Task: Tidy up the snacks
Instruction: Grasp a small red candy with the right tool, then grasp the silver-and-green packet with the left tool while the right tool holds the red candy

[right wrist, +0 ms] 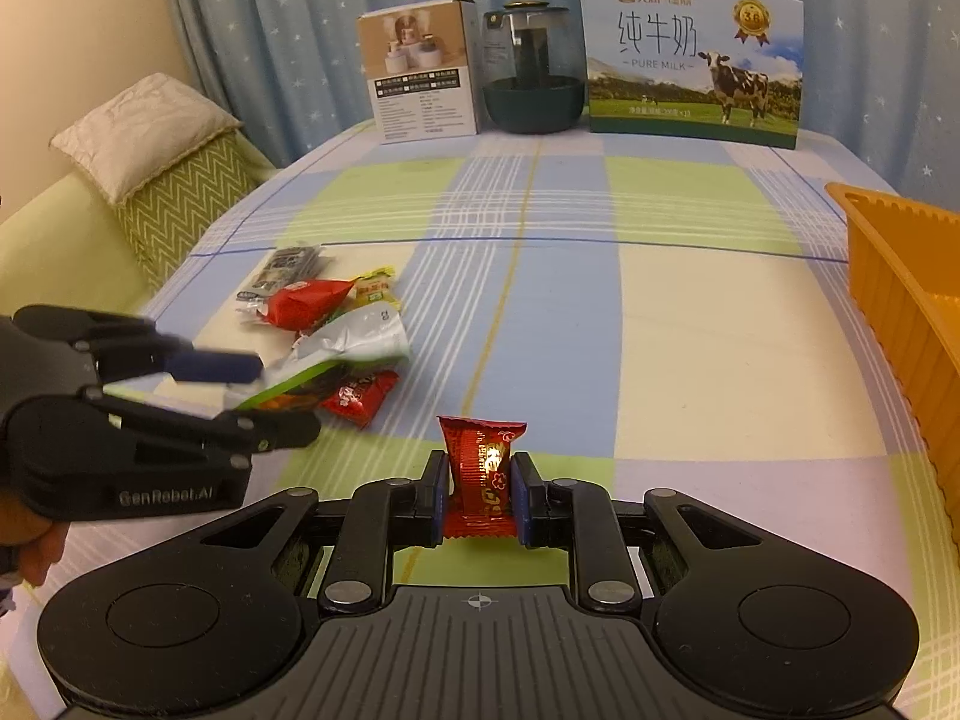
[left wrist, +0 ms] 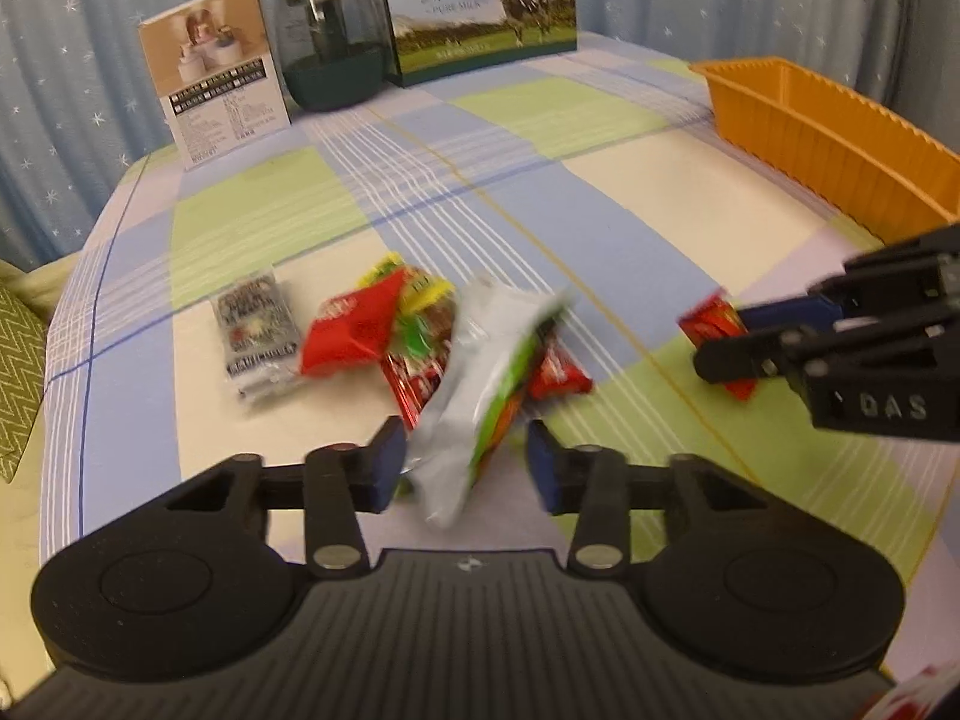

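Right gripper (right wrist: 479,495) clamps a red candy (right wrist: 480,474); left gripper (left wrist: 462,468), marked "GenRobot.AI", gapes around a silver-green packet (left wrist: 480,384).

Soft, even indoor light; fisheye-bent edges; motion blur on snacks (left wrist: 420,348).

Domestic living space. Evidence: star-patterned blue curtains (right wrist: 288,18) line the rear; a sofa (right wrist: 54,252) with a chevron cushion (right wrist: 168,180) adjoins the tabletop (right wrist: 660,300), which carries a checked household cloth. A pure-milk gift carton (right wrist: 696,60), glass kettle (right wrist: 534,66) and retail appliance box (right wrist: 420,72) stand at its far edge.
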Demonstrator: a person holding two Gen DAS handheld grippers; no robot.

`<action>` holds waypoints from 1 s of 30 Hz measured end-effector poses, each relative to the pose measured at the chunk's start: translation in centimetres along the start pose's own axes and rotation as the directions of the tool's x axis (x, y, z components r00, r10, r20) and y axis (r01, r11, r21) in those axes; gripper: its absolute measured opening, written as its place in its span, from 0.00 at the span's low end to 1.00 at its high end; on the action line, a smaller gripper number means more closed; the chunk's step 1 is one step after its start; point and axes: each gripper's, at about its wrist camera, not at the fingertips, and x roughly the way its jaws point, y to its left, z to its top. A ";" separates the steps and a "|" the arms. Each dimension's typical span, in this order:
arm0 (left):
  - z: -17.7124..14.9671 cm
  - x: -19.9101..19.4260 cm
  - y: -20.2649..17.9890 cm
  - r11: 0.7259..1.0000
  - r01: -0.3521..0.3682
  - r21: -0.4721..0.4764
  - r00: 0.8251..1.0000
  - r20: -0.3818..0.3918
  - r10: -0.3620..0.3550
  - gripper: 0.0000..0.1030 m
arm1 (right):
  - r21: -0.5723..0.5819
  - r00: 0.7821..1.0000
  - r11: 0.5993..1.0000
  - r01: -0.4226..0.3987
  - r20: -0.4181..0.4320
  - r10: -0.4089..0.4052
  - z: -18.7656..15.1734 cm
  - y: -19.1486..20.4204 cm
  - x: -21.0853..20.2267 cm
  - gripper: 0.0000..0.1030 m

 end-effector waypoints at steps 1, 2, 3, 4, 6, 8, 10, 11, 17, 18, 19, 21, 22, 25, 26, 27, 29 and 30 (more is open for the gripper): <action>-0.1 -0.2 -0.2 1.000 -0.004 -0.005 1.000 -0.017 0.004 0.27 | 0.002 1.000 1.000 -0.001 0.001 0.001 0.1 0.0 0.0 0.21; -0.3 -0.4 -0.4 1.000 -0.007 -0.022 1.000 -0.030 0.006 0.27 | 0.003 1.000 1.000 -0.002 0.003 0.002 0.1 0.0 -0.1 0.21; -0.5 -0.8 -0.7 0.999 0.005 -0.050 0.999 -0.039 -0.007 0.27 | 0.005 1.000 1.000 -0.002 0.005 0.002 0.2 -0.1 -0.2 0.21; -0.6 -1.1 -0.8 0.997 0.023 -0.071 0.999 -0.042 -0.026 0.27 | 0.008 1.000 1.000 -0.001 0.007 0.001 0.2 -0.2 -0.2 0.21; -0.9 -1.5 -1.3 0.993 0.056 -0.102 0.997 -0.040 -0.060 0.27 | 0.013 1.000 1.000 0.002 0.012 -0.002 0.3 -0.3 -0.4 0.21; -1.0 -1.7 -1.8 0.995 0.038 -0.095 0.999 -0.033 -0.042 0.27 | 0.021 1.000 1.000 0.005 0.016 -0.005 0.4 -0.5 -0.6 0.21; -0.9 -1.6 -2.0 0.996 0.026 -0.089 0.999 -0.029 -0.029 0.28 | 0.024 1.000 1.000 0.010 0.020 -0.010 0.4 -0.6 -0.8 0.21; -0.8 -1.5 -2.0 0.995 0.029 -0.093 0.999 -0.022 -0.032 0.30 | 0.026 1.000 1.000 0.011 0.021 -0.012 0.5 -0.7 -0.8 0.21; 0.1 -0.9 -1.7 0.992 0.052 -0.113 0.999 0.016 -0.051 0.32 | 0.050 0.999 0.998 0.026 0.020 -0.027 0.6 -1.4 -0.9 0.21; 0.3 -0.7 -1.7 0.992 0.052 -0.111 0.999 0.014 -0.051 0.32 | 0.052 0.999 0.998 0.028 0.020 -0.029 0.6 -1.4 -0.8 0.21; 0.4 -0.5 -1.8 0.993 0.050 -0.110 0.999 0.012 -0.049 0.32 | 0.054 0.999 0.998 0.029 0.020 -0.030 0.6 -1.5 -0.8 0.21; 0.6 -0.1 -1.7 0.992 0.046 -0.114 0.999 0.008 -0.045 0.32 | 0.058 0.999 0.998 0.027 0.019 -0.028 0.6 -1.6 -0.8 0.21; 0.7 0.1 -1.6 0.992 0.046 -0.120 0.999 0.005 -0.046 0.32 | 0.057 0.999 0.998 0.026 0.020 -0.027 0.6 -1.5 -0.8 0.21; 0.8 0.4 -1.6 0.989 0.053 -0.137 0.999 0.001 -0.054 0.28 | 0.061 0.999 0.998 0.025 0.022 -0.026 0.7 -1.5 -0.8 0.21; 0.7 0.3 -1.6 0.990 0.048 -0.136 0.999 -0.001 -0.048 0.28 | 0.062 0.999 0.998 0.025 0.023 -0.027 0.7 -1.6 -0.8 0.21; 0.7 0.2 -1.7 0.990 0.042 -0.138 0.999 -0.003 -0.042 0.28 | 0.063 0.999 0.998 0.026 0.024 -0.027 0.7 -1.6 -0.9 0.21; 0.5 0.0 -1.7 0.987 0.032 -0.159 0.999 0.002 -0.033 0.27 | 0.065 0.999 0.998 0.025 0.027 -0.027 0.8 -1.7 -1.0 0.21; 0.4 -0.3 -1.8 0.985 0.025 -0.172 1.000 0.008 -0.024 0.27 | 0.066 0.999 0.997 0.025 0.031 -0.027 0.8 -1.7 -1.2 0.21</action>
